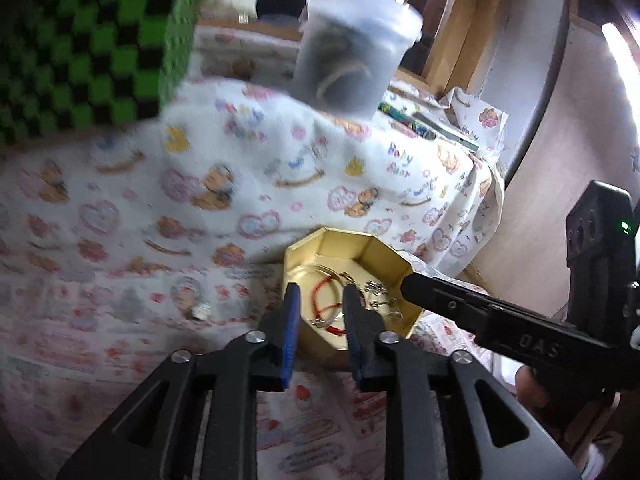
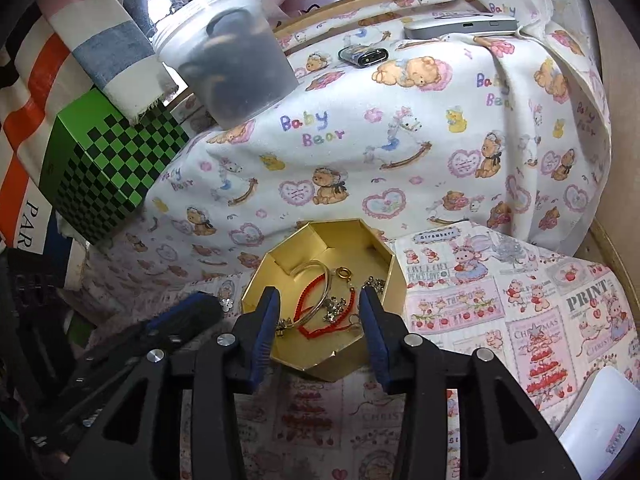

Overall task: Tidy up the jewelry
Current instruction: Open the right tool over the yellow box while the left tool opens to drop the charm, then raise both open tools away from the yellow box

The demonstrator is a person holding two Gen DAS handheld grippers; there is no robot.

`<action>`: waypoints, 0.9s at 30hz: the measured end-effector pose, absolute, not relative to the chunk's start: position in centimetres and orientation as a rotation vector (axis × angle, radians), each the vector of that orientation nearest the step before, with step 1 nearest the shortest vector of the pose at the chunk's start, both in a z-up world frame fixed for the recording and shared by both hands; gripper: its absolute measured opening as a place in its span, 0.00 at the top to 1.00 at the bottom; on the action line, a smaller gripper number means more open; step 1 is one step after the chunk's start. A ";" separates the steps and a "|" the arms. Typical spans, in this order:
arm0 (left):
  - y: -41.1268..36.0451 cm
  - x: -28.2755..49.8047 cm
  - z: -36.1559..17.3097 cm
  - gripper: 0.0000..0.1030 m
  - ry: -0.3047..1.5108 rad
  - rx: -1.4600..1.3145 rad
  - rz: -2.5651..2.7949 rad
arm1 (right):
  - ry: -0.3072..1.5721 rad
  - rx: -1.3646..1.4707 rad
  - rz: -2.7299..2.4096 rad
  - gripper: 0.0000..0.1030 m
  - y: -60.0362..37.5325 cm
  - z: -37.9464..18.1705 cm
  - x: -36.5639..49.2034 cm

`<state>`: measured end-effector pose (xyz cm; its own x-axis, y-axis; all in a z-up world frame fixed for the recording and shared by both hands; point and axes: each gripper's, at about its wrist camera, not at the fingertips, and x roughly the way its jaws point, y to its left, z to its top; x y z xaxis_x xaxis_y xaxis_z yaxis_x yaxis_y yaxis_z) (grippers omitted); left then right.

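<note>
A gold octagonal box [image 1: 352, 238] [image 2: 332, 225] sits on the printed cloth and holds jewelry: a red cord bracelet [image 2: 308, 306] [image 1: 320, 300], a thin bangle [image 2: 322, 280], a gold clasp ring [image 2: 343, 273] and small silver pieces [image 1: 376, 290]. My left gripper [image 1: 322, 294] hovers over the box's near-left part, jaws a little apart, nothing pinched. My right gripper [image 2: 319, 295] stands wider open over the box's near side, the jewelry lying below its gap. Each gripper shows in the other's view, the right gripper [image 1: 412, 286] at the box's right rim. A small silver flower piece [image 2: 227, 304] [image 1: 200, 311] lies on the cloth left of the box.
A clear plastic tub [image 2: 236, 64] [image 1: 352, 52] with dark contents stands behind, beside a green-and-black checkered box [image 2: 108, 168] [image 1: 80, 40]. A flat grey device [image 2: 460, 26] and a small adapter [image 2: 363, 56] lie at the back. A white object [image 2: 600, 412] is near right.
</note>
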<state>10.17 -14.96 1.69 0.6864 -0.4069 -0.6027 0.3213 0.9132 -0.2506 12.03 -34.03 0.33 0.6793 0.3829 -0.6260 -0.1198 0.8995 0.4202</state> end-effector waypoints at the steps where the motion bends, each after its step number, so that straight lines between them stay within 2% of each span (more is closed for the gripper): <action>1: -14.6 9.7 2.1 0.66 0.689 -0.112 -0.395 | 0.773 0.360 0.293 0.58 -33.9 0.4 11.9; 2: -14.2 9.3 2.5 0.60 0.675 -0.101 -0.379 | 0.769 0.351 0.295 0.58 -33.7 0.6 11.8; 3: -13.7 8.8 3.0 0.48 0.658 -0.094 -0.359 | 0.760 0.338 0.298 0.57 -33.4 0.8 11.7; 9: -11.5 6.1 5.3 0.27 0.549 -0.031 -0.246 | 0.696 0.298 0.316 0.49 -32.2 2.0 10.4; 11: -10.9 5.4 5.9 0.17 0.523 -0.019 -0.232 | 0.675 0.291 0.316 0.43 -32.0 2.4 10.0; 13: -10.3 4.8 6.4 0.03 0.490 -0.031 -0.219 | 0.645 0.261 0.308 0.41 -31.7 2.9 9.4; 14: -10.0 4.5 6.6 0.02 0.466 -0.040 -0.200 | 0.629 0.251 0.302 0.36 -31.7 3.1 9.2; 20: -9.4 3.9 6.7 0.01 0.369 0.037 -0.133 | 0.519 0.206 0.273 0.17 -31.3 4.2 7.8; 27: -8.8 3.4 6.2 0.01 0.367 0.062 -0.132 | 0.437 0.170 0.216 0.16 -31.0 4.9 6.9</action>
<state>3.37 -8.79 6.20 0.9250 -0.1176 -0.3614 0.1399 0.9895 0.0361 6.94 -30.96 4.85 0.8838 0.2426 -0.4000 -0.1697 0.9630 0.2091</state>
